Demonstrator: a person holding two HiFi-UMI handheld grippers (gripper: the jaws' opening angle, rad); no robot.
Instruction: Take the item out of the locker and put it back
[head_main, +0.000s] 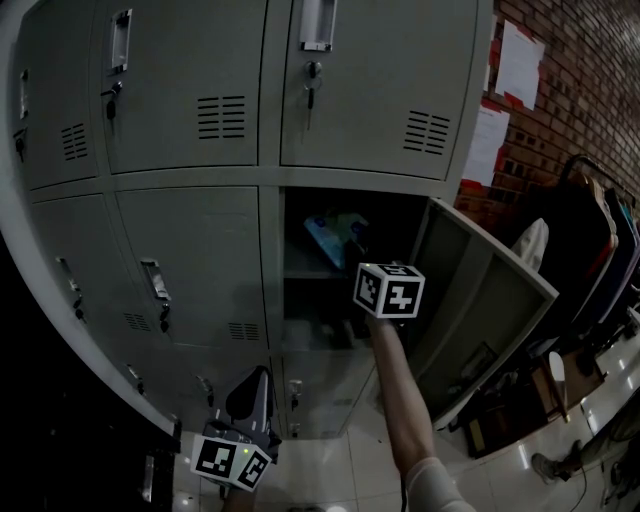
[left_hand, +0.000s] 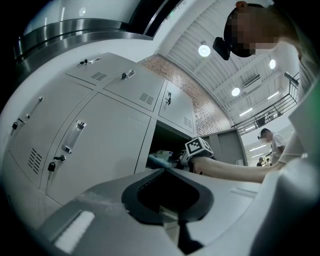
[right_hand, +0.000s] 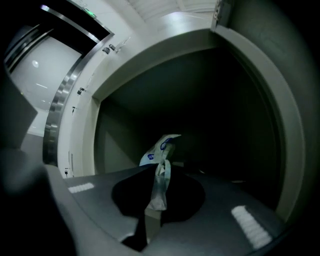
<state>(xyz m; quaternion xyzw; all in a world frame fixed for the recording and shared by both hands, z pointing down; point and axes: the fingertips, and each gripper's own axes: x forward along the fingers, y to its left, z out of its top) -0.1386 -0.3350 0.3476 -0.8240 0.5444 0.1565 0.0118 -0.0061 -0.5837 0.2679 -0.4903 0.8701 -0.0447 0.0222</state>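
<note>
Just inside the locker (right_hand: 262, 100), the right tool (right_hand: 161, 172) pinches the near edge of an apparently plastic bag (right_hand: 159, 146)

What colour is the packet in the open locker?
Packet: whitish with dark blue print; best in right gripper view.

Two grippers are showing, the left gripper (head_main: 256, 378) and the right gripper (right_hand: 161, 167), while one locker door (head_main: 480, 290) is standing open, one plastic packet (head_main: 330, 235) is showing inside, two paper sheets (head_main: 520, 60) (head_main: 485, 140) are hanging on one brick wall (head_main: 580, 80), and three ceiling lamps (left_hand: 204, 50) (left_hand: 235, 92) (left_hand: 272, 64) are glowing.
</note>
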